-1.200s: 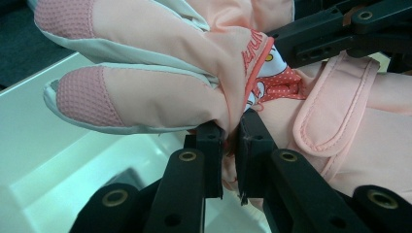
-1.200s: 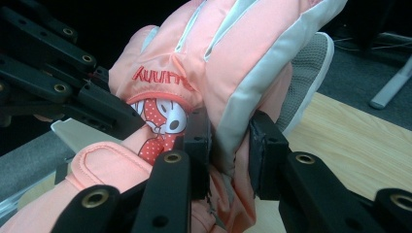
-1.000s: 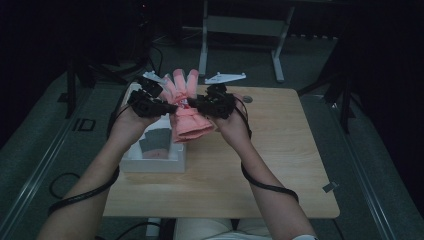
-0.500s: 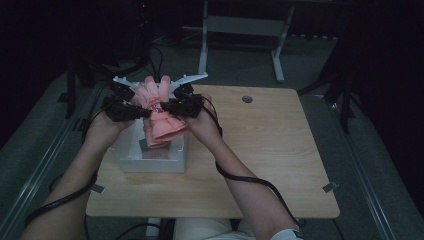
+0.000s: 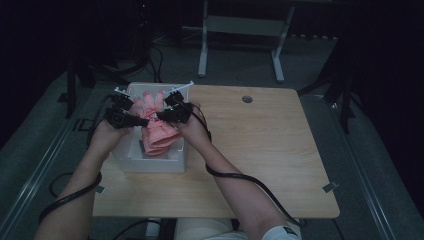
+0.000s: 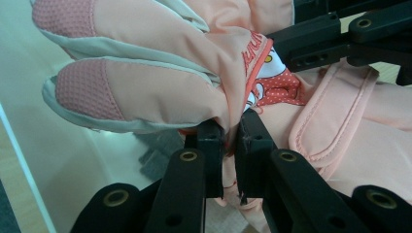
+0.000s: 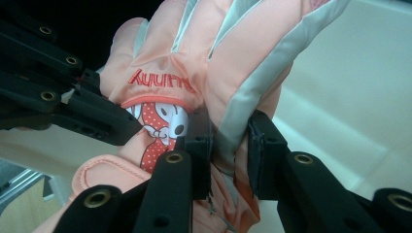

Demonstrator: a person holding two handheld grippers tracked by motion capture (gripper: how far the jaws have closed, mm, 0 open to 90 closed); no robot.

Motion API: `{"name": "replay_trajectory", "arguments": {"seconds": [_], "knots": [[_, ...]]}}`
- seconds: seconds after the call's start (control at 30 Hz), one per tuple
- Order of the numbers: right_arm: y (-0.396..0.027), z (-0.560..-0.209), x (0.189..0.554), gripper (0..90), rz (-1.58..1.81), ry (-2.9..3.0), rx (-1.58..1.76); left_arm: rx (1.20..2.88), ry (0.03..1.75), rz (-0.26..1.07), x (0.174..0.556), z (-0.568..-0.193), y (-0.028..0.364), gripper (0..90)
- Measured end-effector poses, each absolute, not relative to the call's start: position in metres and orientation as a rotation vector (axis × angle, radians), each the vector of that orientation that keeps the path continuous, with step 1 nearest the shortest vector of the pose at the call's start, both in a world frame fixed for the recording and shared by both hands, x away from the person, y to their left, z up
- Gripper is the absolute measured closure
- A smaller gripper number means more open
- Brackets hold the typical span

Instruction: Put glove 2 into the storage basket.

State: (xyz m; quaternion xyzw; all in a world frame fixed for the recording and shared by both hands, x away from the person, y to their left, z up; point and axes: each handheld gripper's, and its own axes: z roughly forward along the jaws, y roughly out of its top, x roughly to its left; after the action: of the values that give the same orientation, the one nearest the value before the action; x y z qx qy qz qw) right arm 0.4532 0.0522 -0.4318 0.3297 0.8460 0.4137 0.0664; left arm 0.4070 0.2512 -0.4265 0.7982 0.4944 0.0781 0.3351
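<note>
Altogether the count is short: one pink glove, one white box, one wooden table, two grippers and two hands. The glove hangs between the grippers over the open box, which stands at the table's left edge; its fingers point away from the person and its cuff end droops down into the box. Inside the box a dark grey shape shows under the glove, though the dim light from above leaves it unclear what it is. The left gripper has its jaws drawn almost together, pinching a thin fold at the glove's edge just below the two nearest fingers of the glove, so only a sliver of pink cloth shows between the pads. The right gripper clamps the opposite edge with its jaws a little wider apart, a thicker fold of pink and grey cloth filling the gap between them. On the back of the glove a cartoon patch with red dotted cloth and red stitched lettering sits between the two grips, and a pink strap crosses the wrist part. The left hand and the right hand each wrap a gripper body from below, cables trailing back along the forearms.
</note>
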Motion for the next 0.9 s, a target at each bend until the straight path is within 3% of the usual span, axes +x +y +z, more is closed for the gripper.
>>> {"name": "replay_trajectory", "arguments": {"seconds": [0.43,0.6,0.9], "knots": [[0.081,-0.446,0.455,72.3,1.023,2.631,1.016,2.170,1.363,0.181,0.413,-0.445,0.259,81.7],[0.084,-0.449,0.462,64.7,0.964,2.687,1.034,2.207,1.408,0.196,0.414,-0.448,0.256,80.7],[0.084,-0.450,0.462,59.3,0.949,2.673,1.047,2.285,1.412,0.258,0.415,-0.449,0.248,74.7]]}}
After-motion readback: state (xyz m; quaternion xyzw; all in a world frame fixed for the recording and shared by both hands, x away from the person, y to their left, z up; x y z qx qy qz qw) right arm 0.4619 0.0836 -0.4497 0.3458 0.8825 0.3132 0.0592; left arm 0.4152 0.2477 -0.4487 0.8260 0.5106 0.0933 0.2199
